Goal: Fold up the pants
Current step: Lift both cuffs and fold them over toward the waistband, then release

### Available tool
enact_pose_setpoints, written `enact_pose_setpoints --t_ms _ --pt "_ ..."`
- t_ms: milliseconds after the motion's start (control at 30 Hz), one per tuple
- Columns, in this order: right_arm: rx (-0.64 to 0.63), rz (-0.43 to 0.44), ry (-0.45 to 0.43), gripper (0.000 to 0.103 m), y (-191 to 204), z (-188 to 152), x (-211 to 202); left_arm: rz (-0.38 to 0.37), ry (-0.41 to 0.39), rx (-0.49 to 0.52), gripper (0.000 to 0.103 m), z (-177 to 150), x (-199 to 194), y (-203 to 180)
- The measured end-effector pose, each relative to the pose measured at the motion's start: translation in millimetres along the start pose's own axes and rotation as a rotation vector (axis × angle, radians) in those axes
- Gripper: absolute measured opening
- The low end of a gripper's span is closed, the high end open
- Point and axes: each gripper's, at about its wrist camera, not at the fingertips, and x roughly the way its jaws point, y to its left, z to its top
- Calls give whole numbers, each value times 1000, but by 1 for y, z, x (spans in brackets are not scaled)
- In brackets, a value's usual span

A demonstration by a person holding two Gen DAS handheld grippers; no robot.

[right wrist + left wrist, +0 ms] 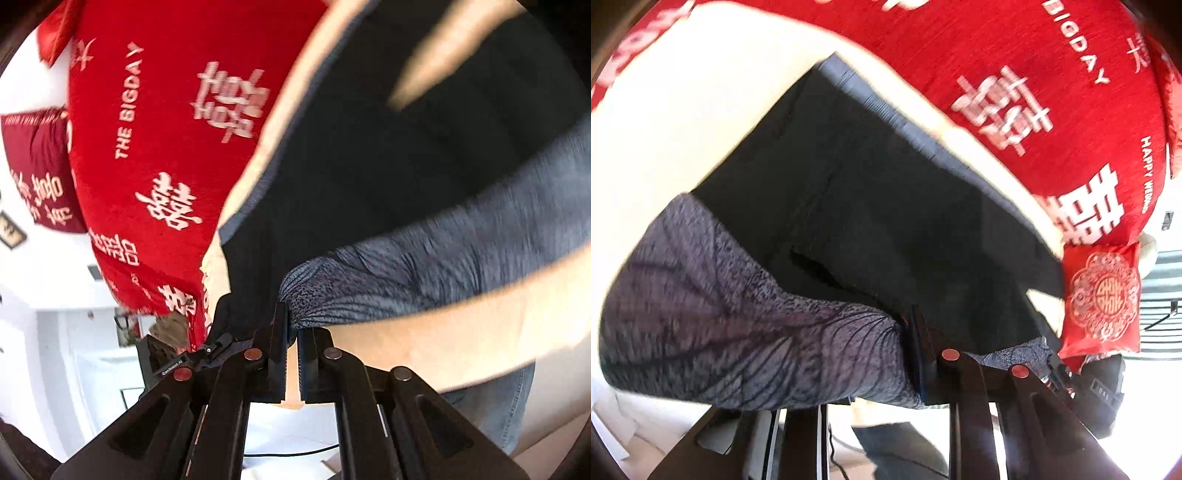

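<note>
Dark pants [886, 206] lie spread on a cream sheet [701, 110], waistband towards the red quilt. One end is lifted and shows its lighter grey inner side [720, 314], gathered into folds. My left gripper [916, 332] is shut on that gathered cloth. In the right wrist view the same dark pants [369, 166] fill the upper right. Their grey lifted edge [424, 266] runs down into my right gripper [291, 325], whose jaws stand close together and are shut on the bunched cloth.
A red quilt [1015, 92] with white characters lies behind the pants, also seen as the red quilt [166, 147]. A small red cushion [1102, 299] sits at the right. Below the grippers are a white floor and a person's jeans [498, 402].
</note>
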Motion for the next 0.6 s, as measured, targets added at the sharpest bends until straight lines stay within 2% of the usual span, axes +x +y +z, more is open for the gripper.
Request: enact_pose_setpoints --t_ms 133,233,400,533,600 --pt "-57 23 48 5 12 62 5 -2 -84 13 24 44 -6 -27" --pt "-88 -8 114 5 23 110 29 36 -108 11 24 86 10 -39" --pt "-160 -84 231 8 26 187 93 164 -132 36 24 150 66 -43" --pt "-197 -196 329 9 8 225 153 275 -87 24 24 175 120 -27" --pt "-201 -218 351 8 -3 232 171 277 -111 22 25 179 129 -24"
